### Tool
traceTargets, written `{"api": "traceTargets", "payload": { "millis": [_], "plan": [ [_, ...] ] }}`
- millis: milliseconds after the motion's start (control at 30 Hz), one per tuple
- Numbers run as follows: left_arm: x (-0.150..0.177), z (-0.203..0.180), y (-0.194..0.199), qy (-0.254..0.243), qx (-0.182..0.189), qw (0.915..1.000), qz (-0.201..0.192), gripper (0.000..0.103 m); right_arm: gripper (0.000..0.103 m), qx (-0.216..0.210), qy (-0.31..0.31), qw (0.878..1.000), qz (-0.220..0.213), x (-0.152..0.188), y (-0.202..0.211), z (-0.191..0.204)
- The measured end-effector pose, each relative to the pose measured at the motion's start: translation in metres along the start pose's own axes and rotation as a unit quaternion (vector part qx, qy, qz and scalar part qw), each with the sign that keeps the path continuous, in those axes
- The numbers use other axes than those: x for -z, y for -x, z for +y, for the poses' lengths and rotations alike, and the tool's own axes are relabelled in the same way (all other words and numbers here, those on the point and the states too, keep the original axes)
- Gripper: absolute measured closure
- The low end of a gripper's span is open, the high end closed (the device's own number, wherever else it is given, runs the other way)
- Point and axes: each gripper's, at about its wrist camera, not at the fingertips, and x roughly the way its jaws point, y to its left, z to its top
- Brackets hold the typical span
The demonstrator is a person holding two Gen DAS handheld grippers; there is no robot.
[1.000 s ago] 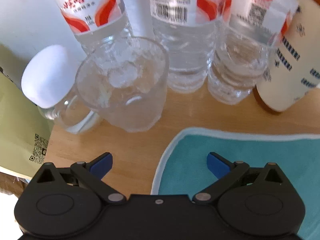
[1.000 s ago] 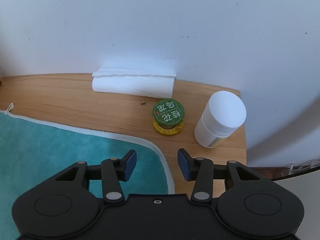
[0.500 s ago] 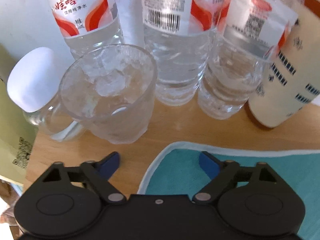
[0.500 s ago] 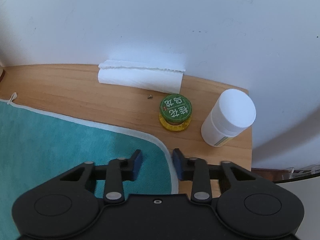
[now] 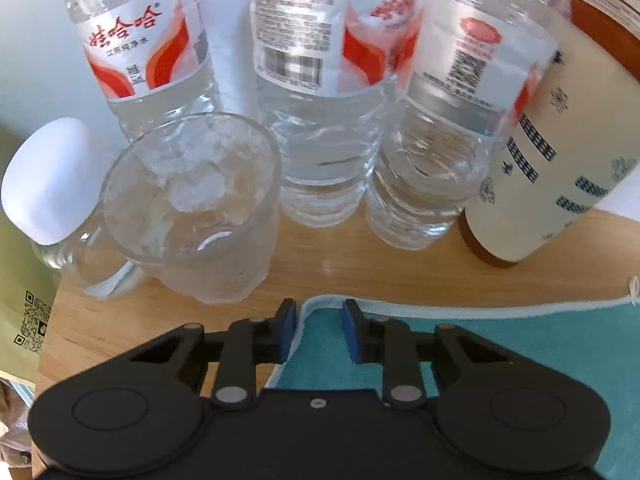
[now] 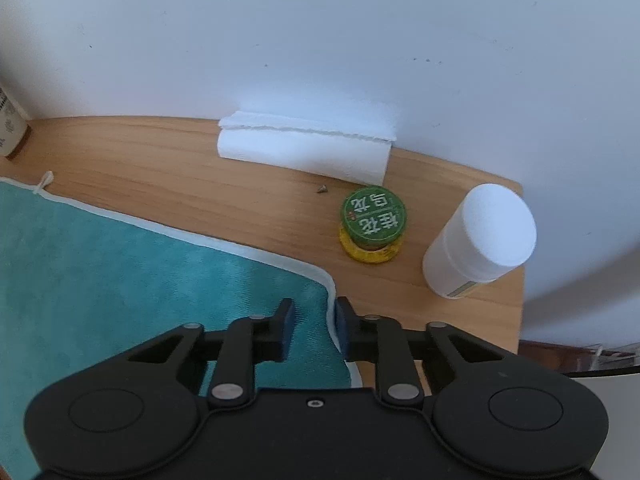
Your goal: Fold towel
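A teal towel point(image 5: 500, 360) with a pale border lies flat on the wooden table point(image 5: 360, 264). In the left wrist view my left gripper point(image 5: 320, 330) sits low over its far left corner point(image 5: 316, 307). Its blue fingers are narrowed to a small gap, with the corner's border between them. In the right wrist view the towel point(image 6: 120, 280) fills the lower left. My right gripper point(image 6: 315, 330) straddles its far right corner point(image 6: 326, 280), its fingers likewise close together with a gap. The cloth between both pairs of fingers still looks flat.
Just beyond the left corner stand a glass mug point(image 5: 192, 208), three water bottles point(image 5: 320, 100), a white-capped jar point(image 5: 44, 184) and a cream bottle point(image 5: 560, 160). Past the right corner are a green-lidded jar point(image 6: 374, 220), a white bottle point(image 6: 480, 240) and folded paper towel point(image 6: 304, 152) against the wall.
Both grippers have come down and forward onto the towel's far corners. The left fingers have narrowed from wide apart to a small gap, and the right fingers have narrowed a little.
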Motion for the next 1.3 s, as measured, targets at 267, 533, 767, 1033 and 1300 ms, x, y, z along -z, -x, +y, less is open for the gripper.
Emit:
{"api": "traceTargets", "payload": {
  "millis": [267, 533, 767, 1033, 1300],
  "plan": [
    [0.01, -0.005, 0.008, -0.023, -0.012, 0.9997, 0.003, 0.086, 0.094, -0.008, 0.007, 1.0, 0.003, -0.003, -0.001, 0.001],
    [0.022, 0.001, 0.034, -0.015, -0.065, 0.9964, -0.052, 0.095, 0.096, 0.003, 0.001, 1.0, -0.022, -0.009, 0.011, -0.002],
    [0.021, 0.005, 0.031, -0.009, -0.027, 0.9992, -0.028, 0.091, 0.095, 0.013, 0.015, 0.999, -0.025, -0.012, 0.022, 0.0],
    [0.007, 0.01, 0.014, -0.007, -0.016, 0.9998, -0.007, 0.061, 0.084, 0.022, 0.009, 1.0, -0.017, -0.01, 0.012, 0.0],
    [-0.001, 0.012, 0.003, -0.013, -0.009, 0.9999, 0.001, 0.06, 0.07, 0.007, -0.02, 1.0, -0.004, -0.011, -0.001, -0.01]
  ]
}}
